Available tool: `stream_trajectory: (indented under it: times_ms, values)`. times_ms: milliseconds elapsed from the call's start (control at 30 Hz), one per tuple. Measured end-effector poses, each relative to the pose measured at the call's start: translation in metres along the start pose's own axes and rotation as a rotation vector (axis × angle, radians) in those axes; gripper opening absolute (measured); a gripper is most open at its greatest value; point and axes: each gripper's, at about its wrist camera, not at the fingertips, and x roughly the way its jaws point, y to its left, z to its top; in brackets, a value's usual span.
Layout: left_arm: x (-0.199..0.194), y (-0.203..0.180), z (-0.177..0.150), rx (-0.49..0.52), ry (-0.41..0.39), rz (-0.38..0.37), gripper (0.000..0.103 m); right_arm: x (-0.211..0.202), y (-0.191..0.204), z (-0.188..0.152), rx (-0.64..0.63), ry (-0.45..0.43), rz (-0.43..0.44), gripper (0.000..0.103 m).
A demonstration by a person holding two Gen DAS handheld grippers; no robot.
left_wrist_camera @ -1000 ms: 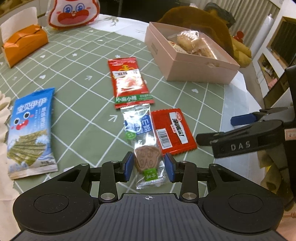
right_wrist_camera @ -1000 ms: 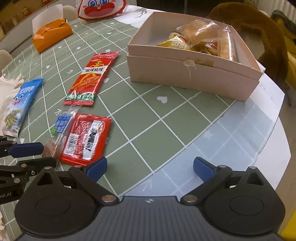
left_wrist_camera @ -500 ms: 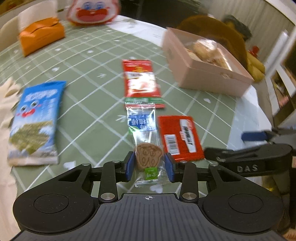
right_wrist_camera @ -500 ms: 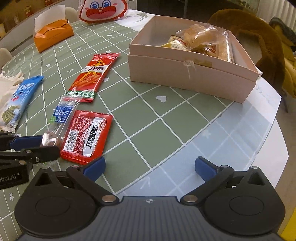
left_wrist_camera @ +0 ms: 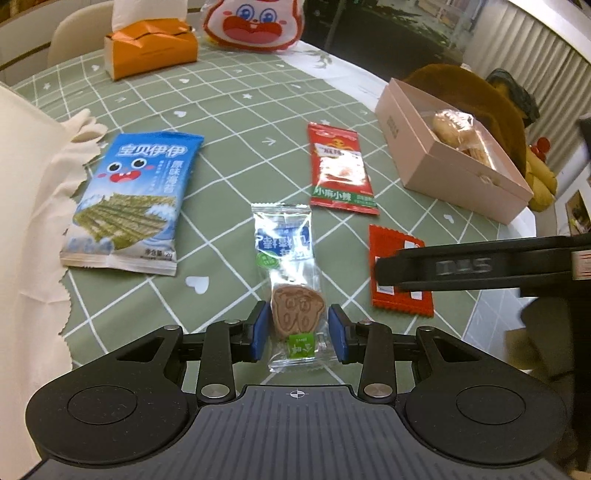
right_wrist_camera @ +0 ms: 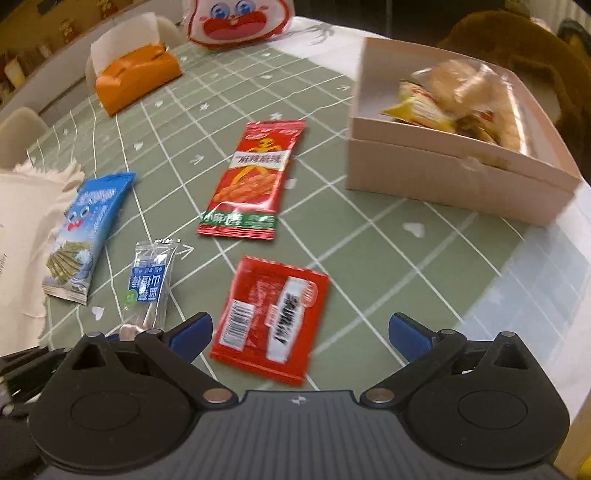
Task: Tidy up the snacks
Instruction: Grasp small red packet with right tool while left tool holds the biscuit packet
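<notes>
A clear cookie packet (left_wrist_camera: 291, 280) with a brown biscuit in its near end lies lengthwise on the green checked tablecloth (left_wrist_camera: 229, 110). My left gripper (left_wrist_camera: 297, 332) is shut on that near end, a blue pad on each side. A flat red packet (right_wrist_camera: 269, 321) lies to its right, in front of my right gripper (right_wrist_camera: 301, 330), whose jaws stand wide open with nothing pressed between them. One black right finger (left_wrist_camera: 461, 266) crosses over the flat red packet (left_wrist_camera: 391, 240) in the left wrist view. The cookie packet (right_wrist_camera: 151, 280) shows at the right view's lower left.
A pink box (right_wrist_camera: 443, 184) holding wrapped snacks stands at the far right near the table edge. A long red packet (right_wrist_camera: 255, 177) and a blue seaweed packet (right_wrist_camera: 85, 229) lie flat. An orange tissue box (left_wrist_camera: 147, 51), a cartoon bag (left_wrist_camera: 255, 22) and a cream cloth (left_wrist_camera: 33, 184) sit around.
My left gripper has drawn the cookie packet leftward, away from the flat red packet it lay against. The right gripper has shifted left over the flat red packet, still open.
</notes>
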Motion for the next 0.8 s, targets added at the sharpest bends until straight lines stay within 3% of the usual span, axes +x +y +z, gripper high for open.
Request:
stream_trajectory:
  times_ms: [233,600,800]
  values:
    - [-0.003,0.006,-0.006,-0.044,-0.017,-0.020,0.040,0.015,0.016,0.002,-0.078,0.026,-0.056,0.103]
    - [-0.002,0.000,-0.006,-0.048,-0.011,-0.023,0.040,-0.008,-0.005,-0.017,-0.132,0.005,-0.038,0.070]
    - [0.002,-0.017,-0.007,-0.007,0.010,-0.049,0.040,-0.018,-0.025,-0.029,-0.125,0.012,-0.043,0.062]
